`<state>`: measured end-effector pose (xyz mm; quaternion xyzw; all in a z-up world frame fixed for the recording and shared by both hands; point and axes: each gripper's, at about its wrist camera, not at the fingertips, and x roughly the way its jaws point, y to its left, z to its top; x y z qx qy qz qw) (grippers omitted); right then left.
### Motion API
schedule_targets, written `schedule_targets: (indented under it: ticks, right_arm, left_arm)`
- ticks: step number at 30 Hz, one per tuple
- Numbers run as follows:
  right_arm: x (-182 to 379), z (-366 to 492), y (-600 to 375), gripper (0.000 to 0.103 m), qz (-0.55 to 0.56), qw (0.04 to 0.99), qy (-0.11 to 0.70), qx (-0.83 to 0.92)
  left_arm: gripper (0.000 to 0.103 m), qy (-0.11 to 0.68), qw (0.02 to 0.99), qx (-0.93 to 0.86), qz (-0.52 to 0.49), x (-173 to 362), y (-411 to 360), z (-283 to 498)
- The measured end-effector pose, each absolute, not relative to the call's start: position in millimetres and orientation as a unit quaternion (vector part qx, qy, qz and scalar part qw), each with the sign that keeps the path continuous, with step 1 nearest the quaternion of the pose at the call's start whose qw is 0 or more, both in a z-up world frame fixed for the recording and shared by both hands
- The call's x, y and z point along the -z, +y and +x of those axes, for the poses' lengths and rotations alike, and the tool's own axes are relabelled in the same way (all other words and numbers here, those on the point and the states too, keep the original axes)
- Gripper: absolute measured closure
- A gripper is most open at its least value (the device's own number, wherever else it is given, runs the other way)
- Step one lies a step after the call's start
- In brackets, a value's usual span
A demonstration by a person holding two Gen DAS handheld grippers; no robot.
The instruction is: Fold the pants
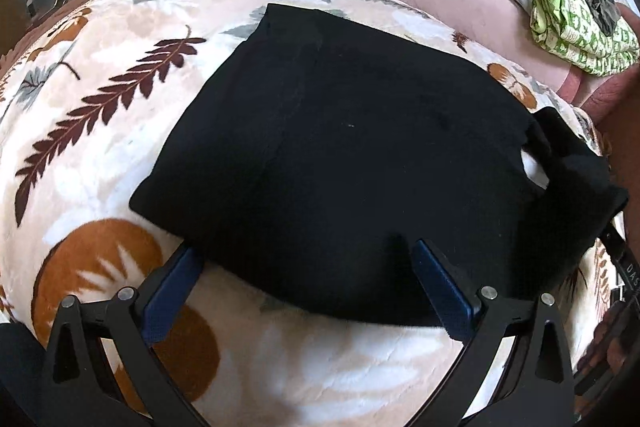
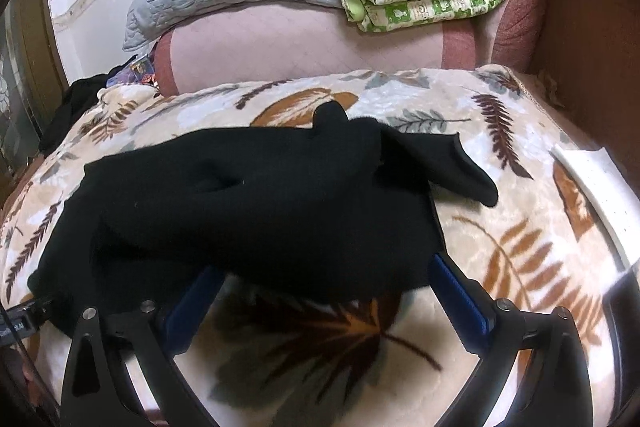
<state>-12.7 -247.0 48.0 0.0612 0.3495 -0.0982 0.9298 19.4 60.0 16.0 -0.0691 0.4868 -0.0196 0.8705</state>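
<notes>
Left wrist view: pants (image 1: pixel 332 155) folded flat on the leaf blanket (image 1: pixel 100 131); left gripper (image 1: pixel 308 267) spread wide at the near edge, gripping nothing. Worth pressing the hem flat.

Right wrist view: right gripper (image 2: pixel 324 279) wide under draped pants (image 2: pixel 248 203); grip unclear. Best tucking the stray flap (image 2: pixel 448 167) inward.

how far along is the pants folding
Mostly done: the black pants lie as a compact folded block on the leaf-print blanket. In hand: both the left gripper and right gripper are open, fingers at the near edge. Left: one loose flap sticks out at the far right corner and needs tucking or smoothing.
</notes>
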Motion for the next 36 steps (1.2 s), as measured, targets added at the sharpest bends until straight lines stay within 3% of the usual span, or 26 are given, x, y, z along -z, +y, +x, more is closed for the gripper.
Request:
schedule_targets:
  ticks: [4, 10, 12, 13, 15, 17, 18, 24, 30, 32, 34, 36]
  right_arm:
    - [-43.7, -7.0, -248.1, 0.048, 0.062, 0.925, 0.365, 0.084]
    - [-49.5, -17.1, -248.9, 0.09, 0.06, 0.929, 0.356, 0.084]
    - [-56.0, -23.1, -249.8, 0.096, 0.052, 0.931, 0.352, 0.084]
    - [-61.3, -28.7, -251.1, 0.097, 0.048, 0.933, 0.347, 0.084]
    - [-70.2, -38.5, -254.4, 0.098, 0.046, 0.936, 0.339, 0.084]
    - [-81.0, -53.5, -260.5, 0.098, 0.043, 0.938, 0.332, 0.086]
    - [-84.0, -58.1, -262.1, 0.098, 0.041, 0.939, 0.331, 0.086]
    - [-81.5, -93.3, -264.9, 0.098, 0.007, 0.93, 0.361, 0.073]
    - [-29.0, -99.7, -269.8, 0.092, 0.014, 0.879, 0.475, 0.041]
    - [-33.2, -109.2, -281.0, 0.091, 0.044, 0.878, 0.475, 0.028]
    - [-48.1, -124.1, -297.4, 0.07, 0.071, 0.888, 0.453, 0.023]
    - [-61.9, -134.0, -312.9, 0.054, 0.087, 0.899, 0.428, 0.034]
  left_arm:
    - [0.0, 0.486, 0.872, 0.014, -0.062, -15.3, 58.4, 23.8]
    - [0.001, 0.486, 0.873, 0.013, -0.047, -15.3, 56.5, 25.0]
    - [0.017, 0.482, 0.875, 0.007, -0.04, -17.1, 57.7, 23.5]
    - [0.021, 0.481, 0.876, 0.003, -0.035, -18.7, 58.9, 22.7]
    - [0.049, 0.481, 0.876, 0.001, -0.031, -21.9, 62.4, 22.2]
    - [0.068, 0.482, 0.875, 0.003, -0.036, -25.7, 70.8, 21.3]
    - [0.073, 0.484, 0.874, 0.009, -0.044, -27.6, 76.1, 20.3]
    - [0.086, 0.482, 0.875, 0.02, -0.049, -31.5, 103.4, 7.5]
    - [0.086, 0.48, 0.877, 0.013, -0.029, -28.8, 99.1, 2.2]
    - [0.086, 0.476, 0.879, 0.014, -0.023, -34.8, 95.8, 0.4]
    - [0.086, 0.468, 0.883, 0.016, -0.026, -42.8, 95.3, -2.4]
    - [0.086, 0.459, 0.888, 0.018, -0.026, -51.0, 93.2, -3.4]
